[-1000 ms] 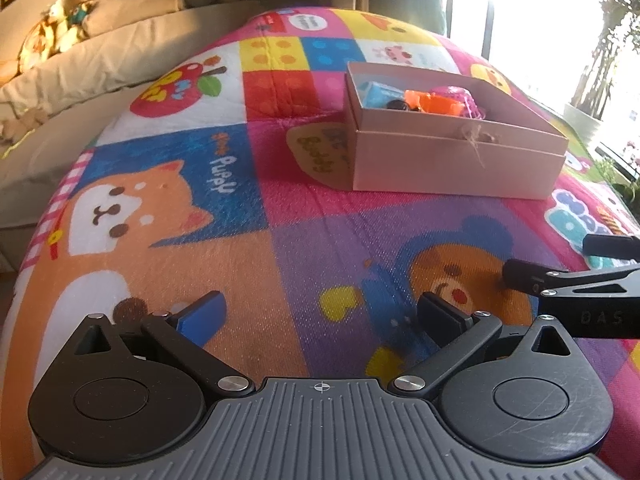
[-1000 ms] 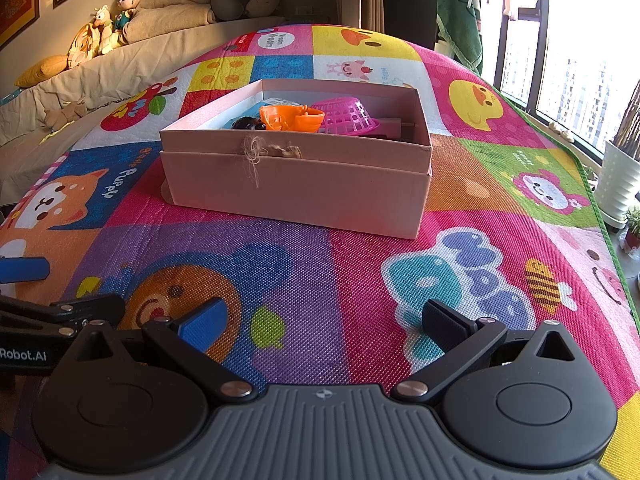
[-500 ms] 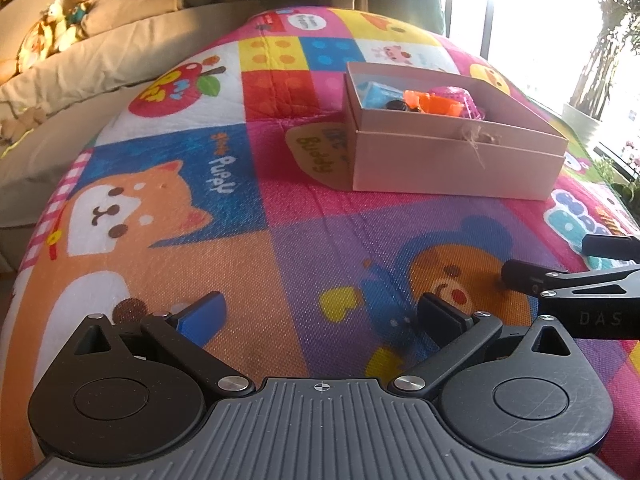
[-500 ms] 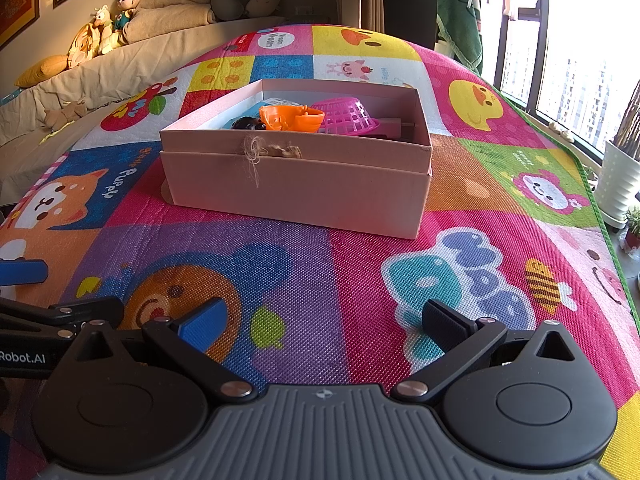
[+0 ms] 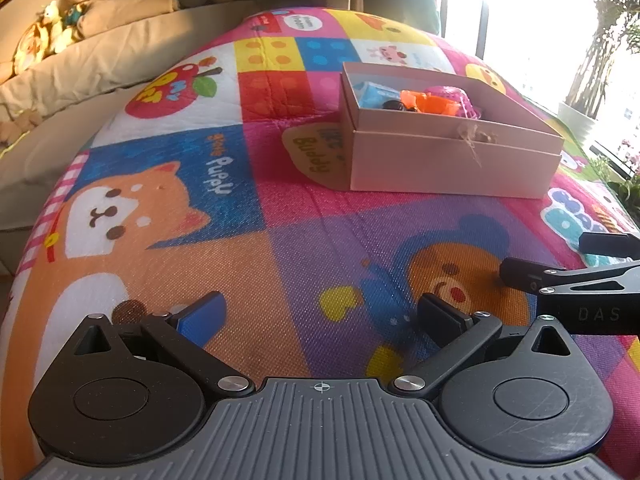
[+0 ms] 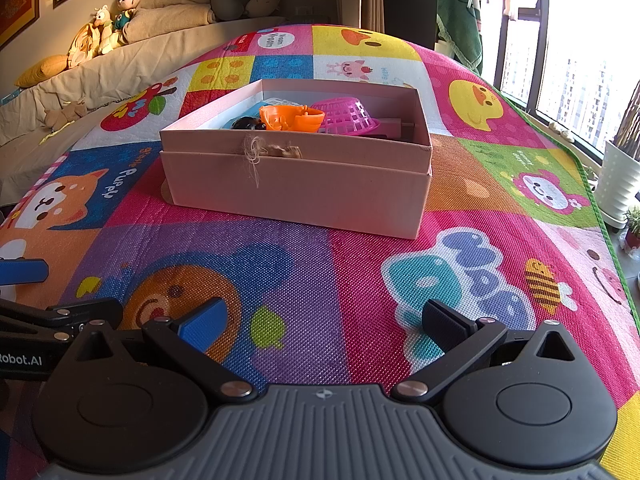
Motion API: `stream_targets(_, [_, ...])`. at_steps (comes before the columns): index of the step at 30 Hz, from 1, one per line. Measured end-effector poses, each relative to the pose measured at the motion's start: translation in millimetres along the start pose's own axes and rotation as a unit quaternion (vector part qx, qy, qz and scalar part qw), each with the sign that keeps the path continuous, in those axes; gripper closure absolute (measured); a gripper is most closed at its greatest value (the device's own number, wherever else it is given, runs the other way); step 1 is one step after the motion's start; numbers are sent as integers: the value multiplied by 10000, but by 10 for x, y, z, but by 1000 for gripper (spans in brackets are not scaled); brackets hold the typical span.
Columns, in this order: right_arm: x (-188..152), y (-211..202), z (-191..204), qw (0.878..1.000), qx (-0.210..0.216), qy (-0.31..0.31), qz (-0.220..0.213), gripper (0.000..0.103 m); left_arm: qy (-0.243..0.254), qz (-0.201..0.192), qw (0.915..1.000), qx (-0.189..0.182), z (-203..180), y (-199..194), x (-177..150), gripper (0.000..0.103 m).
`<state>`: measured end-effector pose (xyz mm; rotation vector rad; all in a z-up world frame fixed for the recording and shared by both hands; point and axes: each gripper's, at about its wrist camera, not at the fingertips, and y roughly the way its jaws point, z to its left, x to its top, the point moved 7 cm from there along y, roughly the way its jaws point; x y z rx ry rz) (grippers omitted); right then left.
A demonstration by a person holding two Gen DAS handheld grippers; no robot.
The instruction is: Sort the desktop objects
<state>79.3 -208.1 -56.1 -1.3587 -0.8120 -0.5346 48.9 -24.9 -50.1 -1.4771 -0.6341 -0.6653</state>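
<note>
A pink cardboard box [image 6: 296,184] stands on the colourful play mat [image 6: 320,280], also in the left wrist view [image 5: 448,168]. Inside it lie an orange toy [image 6: 290,118], a pink plastic basket [image 6: 346,118], a small black object [image 6: 246,123] and a blue item [image 5: 374,94]. My left gripper [image 5: 320,316] is open and empty, low over the mat, well short of the box. My right gripper [image 6: 324,320] is open and empty, also near the mat. Each gripper shows at the edge of the other's view.
A beige sofa [image 6: 120,64] with soft toys [image 6: 108,20] and cushions runs along the left. A window and a white plant pot [image 6: 620,184] are at the right, past the mat's green edge.
</note>
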Motion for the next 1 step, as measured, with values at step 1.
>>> stream_targets(1, [0, 0, 0, 10000, 1, 1, 0, 0, 4, 2, 10000, 1, 3, 0, 0, 0])
